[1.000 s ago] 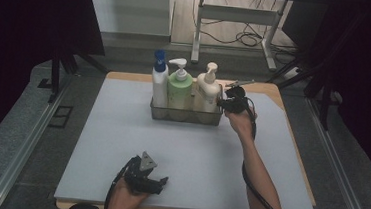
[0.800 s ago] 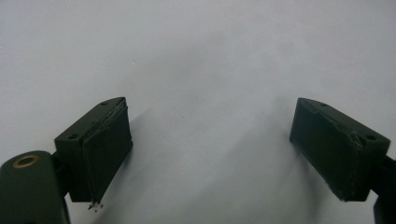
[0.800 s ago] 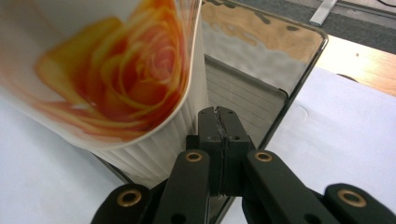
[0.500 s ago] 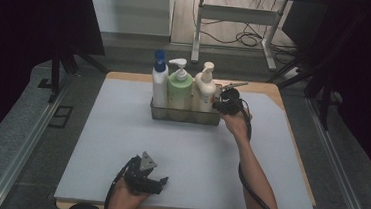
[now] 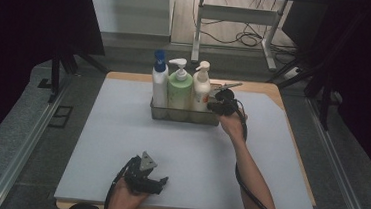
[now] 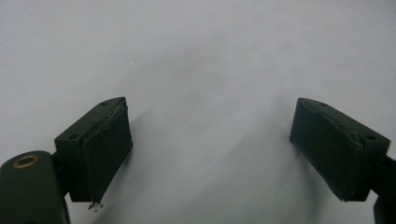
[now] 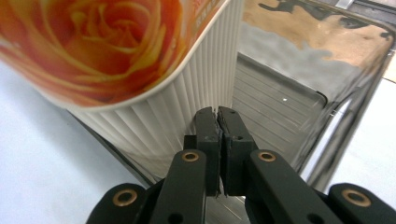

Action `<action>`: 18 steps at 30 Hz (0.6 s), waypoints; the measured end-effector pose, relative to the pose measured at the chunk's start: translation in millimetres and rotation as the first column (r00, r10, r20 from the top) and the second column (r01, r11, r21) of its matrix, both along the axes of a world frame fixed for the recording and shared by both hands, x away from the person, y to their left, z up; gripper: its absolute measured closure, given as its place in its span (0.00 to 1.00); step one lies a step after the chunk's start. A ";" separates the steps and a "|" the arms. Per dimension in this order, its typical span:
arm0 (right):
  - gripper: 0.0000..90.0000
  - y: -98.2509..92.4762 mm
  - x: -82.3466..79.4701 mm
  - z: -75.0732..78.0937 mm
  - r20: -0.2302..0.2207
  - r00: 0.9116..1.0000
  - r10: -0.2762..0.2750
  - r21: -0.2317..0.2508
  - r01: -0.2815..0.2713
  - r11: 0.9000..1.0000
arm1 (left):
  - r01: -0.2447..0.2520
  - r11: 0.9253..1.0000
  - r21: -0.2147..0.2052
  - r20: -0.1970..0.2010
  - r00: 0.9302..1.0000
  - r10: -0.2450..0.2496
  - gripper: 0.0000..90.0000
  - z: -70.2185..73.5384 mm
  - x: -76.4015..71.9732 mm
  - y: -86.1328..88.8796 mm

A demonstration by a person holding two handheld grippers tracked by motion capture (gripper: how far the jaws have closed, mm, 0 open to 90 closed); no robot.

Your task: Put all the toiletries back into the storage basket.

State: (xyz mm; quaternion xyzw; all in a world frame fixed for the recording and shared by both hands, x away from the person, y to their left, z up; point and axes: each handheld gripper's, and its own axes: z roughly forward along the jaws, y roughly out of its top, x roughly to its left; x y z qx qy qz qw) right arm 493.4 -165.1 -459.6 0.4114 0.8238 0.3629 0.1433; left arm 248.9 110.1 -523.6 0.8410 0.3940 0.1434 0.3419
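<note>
A clear tray (image 5: pixel 182 116) stands at the back middle of the table and holds three pump bottles: a white one with a blue cap (image 5: pixel 159 85), a green one (image 5: pixel 179 91) and a cream one (image 5: pixel 201 90). My right gripper (image 5: pixel 217 106) is at the tray's right end, beside the cream bottle. In the right gripper view its jaws (image 7: pixel 217 112) are shut together, low beside the ribbed, rose-printed cream bottle (image 7: pixel 140 70), over the tray's floor (image 7: pixel 280 107). Whether they pinch the tray's wall is unclear. My left gripper (image 5: pixel 161 183) rests near the front edge, open (image 6: pixel 210 149) over bare mat.
A pale grey mat (image 5: pixel 120 144) covers the wooden table (image 5: pixel 275 91). Metal rails (image 5: pixel 25 137) run along both sides. Beyond the far edge are a desk frame and cables on the floor (image 5: pixel 239 36).
My right gripper has moved left and down into the tray's right end. The cream bottle has shifted slightly left toward the green one. The left gripper has stayed still.
</note>
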 end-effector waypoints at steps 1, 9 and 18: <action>0.97 1.4 -0.4 0.0 -0.002 1.000 0.004 0.003 -0.004 1.000 | 0.000 1.000 0.000 0.000 1.000 0.000 0.13 0.0 0.0 0.0; 0.98 3.9 -2.2 0.9 0.008 1.000 0.007 -0.006 -0.007 1.000 | 0.000 1.000 0.000 0.000 1.000 0.000 0.13 0.0 0.0 0.0; 0.99 5.5 -6.3 1.9 0.009 1.000 0.018 -0.002 -0.018 1.000 | 0.000 1.000 0.000 0.000 1.000 0.000 0.13 0.0 0.0 0.0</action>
